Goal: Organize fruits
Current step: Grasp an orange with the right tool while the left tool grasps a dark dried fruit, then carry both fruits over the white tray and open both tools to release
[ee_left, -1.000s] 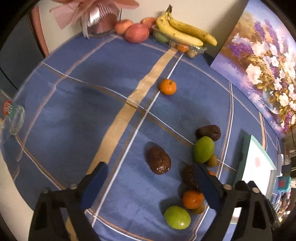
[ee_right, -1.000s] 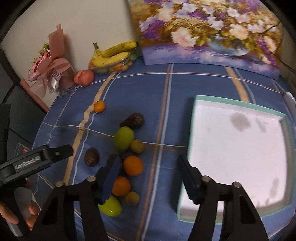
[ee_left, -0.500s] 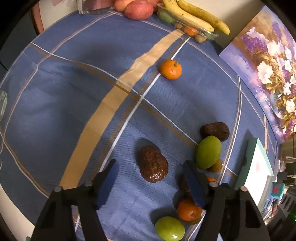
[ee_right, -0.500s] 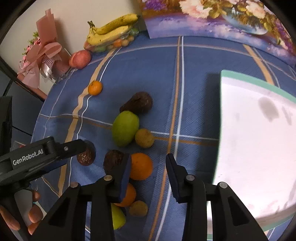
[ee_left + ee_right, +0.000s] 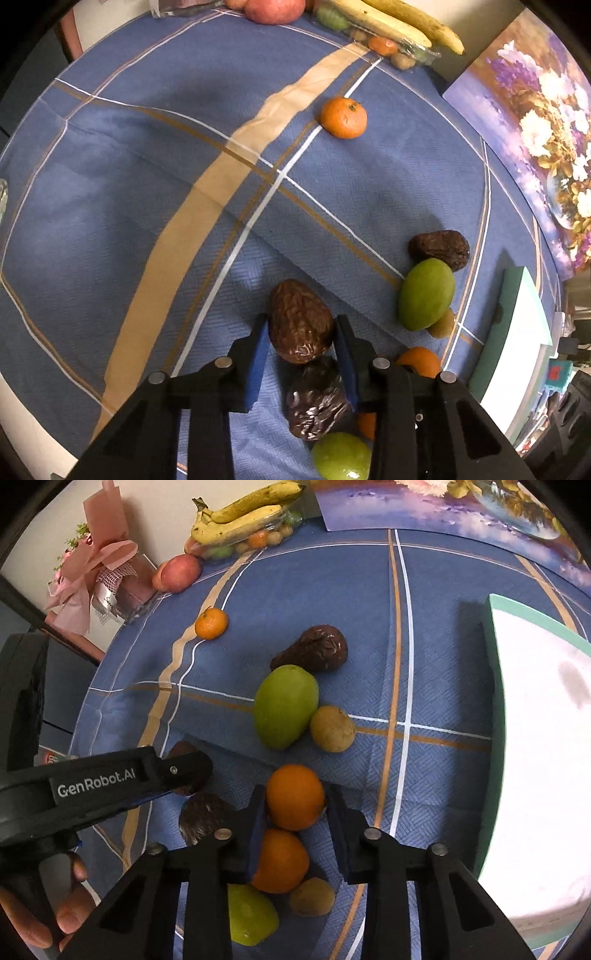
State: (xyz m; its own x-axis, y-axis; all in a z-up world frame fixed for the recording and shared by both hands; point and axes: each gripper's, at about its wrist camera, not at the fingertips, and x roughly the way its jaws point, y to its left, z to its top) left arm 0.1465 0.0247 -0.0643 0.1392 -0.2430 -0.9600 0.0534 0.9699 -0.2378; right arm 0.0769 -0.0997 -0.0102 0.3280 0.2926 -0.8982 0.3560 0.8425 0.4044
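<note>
In the left wrist view my left gripper (image 5: 300,332) has its blue pads on both sides of a wrinkled brown avocado (image 5: 300,325) lying on the blue tablecloth. A second dark avocado (image 5: 316,402) lies just below it. In the right wrist view my right gripper (image 5: 295,805) is closed around an orange (image 5: 295,795), with another orange (image 5: 282,862) right behind it. A green mango (image 5: 285,706), a brown avocado (image 5: 314,649) and a small tan fruit (image 5: 331,729) lie ahead. The left gripper (image 5: 177,771) shows at the left of that view.
A white tray with a green rim (image 5: 496,709) stands at the right. A lone mandarin (image 5: 211,623) lies farther back. Bananas (image 5: 236,518) on a fruit pack, apples (image 5: 179,572) and a pink bouquet (image 5: 96,579) line the wall. A flower painting (image 5: 535,122) leans behind.
Both grippers moved down and forward and narrowed: the left one closed around the brown avocado, the right one around the orange.
</note>
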